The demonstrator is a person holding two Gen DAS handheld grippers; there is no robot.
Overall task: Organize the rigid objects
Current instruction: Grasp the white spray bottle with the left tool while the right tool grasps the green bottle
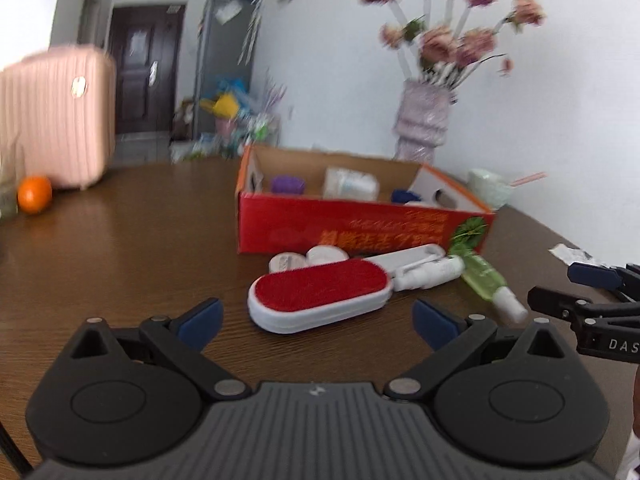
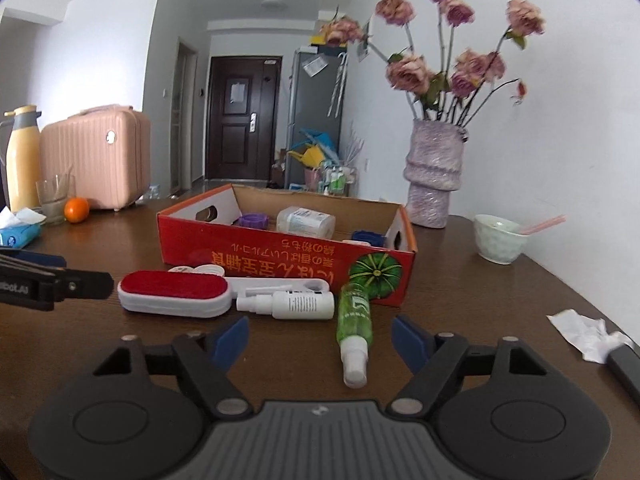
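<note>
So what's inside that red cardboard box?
Inside the red cardboard box I can see a purple round container, a clear plastic jar lying on its side and something dark blue. The front wall hides the box floor and anything low.

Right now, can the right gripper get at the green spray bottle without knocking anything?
Probably yes. The right gripper is open, and the green spray bottle lies on the table just ahead, cap end between its fingers. Only the white spray bottle lies close on the left.
</note>
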